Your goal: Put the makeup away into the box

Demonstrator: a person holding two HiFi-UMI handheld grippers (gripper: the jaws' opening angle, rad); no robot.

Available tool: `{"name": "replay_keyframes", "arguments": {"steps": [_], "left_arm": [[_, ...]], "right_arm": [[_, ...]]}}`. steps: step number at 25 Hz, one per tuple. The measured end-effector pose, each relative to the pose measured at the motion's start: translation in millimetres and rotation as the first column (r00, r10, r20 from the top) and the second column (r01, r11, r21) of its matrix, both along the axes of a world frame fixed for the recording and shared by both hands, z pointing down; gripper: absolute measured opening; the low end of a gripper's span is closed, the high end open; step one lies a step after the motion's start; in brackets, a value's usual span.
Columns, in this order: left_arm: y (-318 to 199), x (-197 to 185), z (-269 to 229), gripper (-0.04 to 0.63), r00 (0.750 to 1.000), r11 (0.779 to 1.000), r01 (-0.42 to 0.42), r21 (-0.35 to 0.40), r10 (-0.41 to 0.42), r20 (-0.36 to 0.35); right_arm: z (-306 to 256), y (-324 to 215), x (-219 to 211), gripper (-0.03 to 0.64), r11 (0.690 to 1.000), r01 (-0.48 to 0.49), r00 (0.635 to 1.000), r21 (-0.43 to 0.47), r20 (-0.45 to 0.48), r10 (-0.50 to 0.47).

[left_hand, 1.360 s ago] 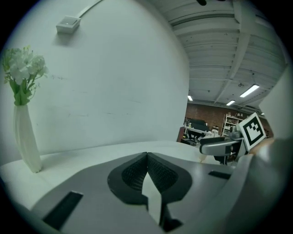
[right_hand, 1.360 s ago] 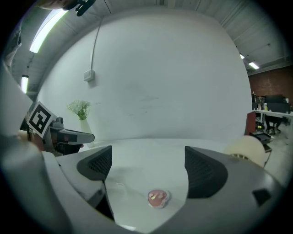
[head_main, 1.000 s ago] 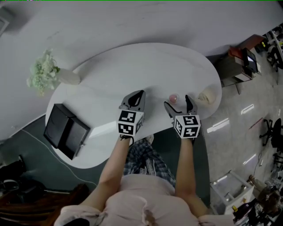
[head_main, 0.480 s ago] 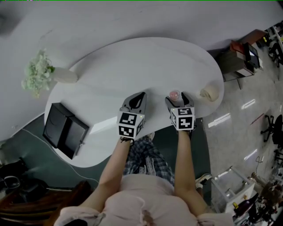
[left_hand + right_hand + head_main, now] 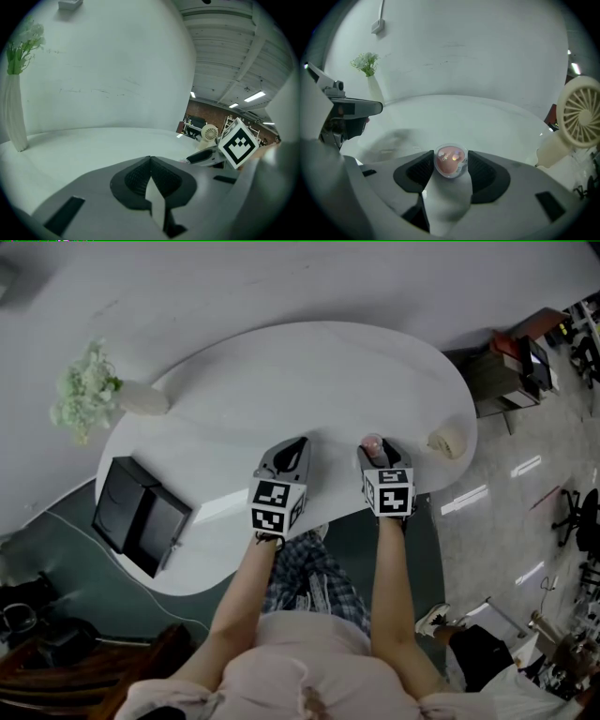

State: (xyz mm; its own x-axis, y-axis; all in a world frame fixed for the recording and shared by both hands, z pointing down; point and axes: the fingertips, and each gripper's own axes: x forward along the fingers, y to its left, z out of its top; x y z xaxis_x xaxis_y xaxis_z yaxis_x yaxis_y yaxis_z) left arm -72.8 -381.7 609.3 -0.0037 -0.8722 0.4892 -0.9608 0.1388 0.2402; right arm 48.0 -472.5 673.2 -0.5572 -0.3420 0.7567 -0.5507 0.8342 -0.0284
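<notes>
Makeup jar (image 5: 450, 161) sits between closing right tongs (image 5: 451, 154); left tongs (image 5: 150, 159) closed.

Round pink makeup pot (image 5: 450, 161), upright, well apart from black box (image 5: 141, 512).

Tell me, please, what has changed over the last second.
The right tongs came down around the pink makeup pot, and their jaws are closing on it. The left tongs, shut and empty, the black box, the vase and the fan stayed put.
</notes>
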Motion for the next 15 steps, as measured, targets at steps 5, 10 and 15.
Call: {"name": "replay_keyframes", "arguments": {"steps": [5,10,15], "left_arm": [[7,-11,-9,0.025,1.000,0.999,0.030,0.018,-0.030,0.008],[23,-31,-29,0.026,0.995,0.994,0.097,0.056,-0.099,0.033],[64,-66,-45,0.025,0.978,0.977,0.199,0.073,-0.203,0.051]], "right_arm": [[-23,-2,-9,0.242,0.999,0.009,0.999,0.042,0.037,-0.011],[-49,7,-34,0.242,0.995,0.059,0.995,0.075,0.072,-0.064],[-67,39,-77,0.242,0.984,0.154,0.982,0.090,0.101,-0.163]]}}
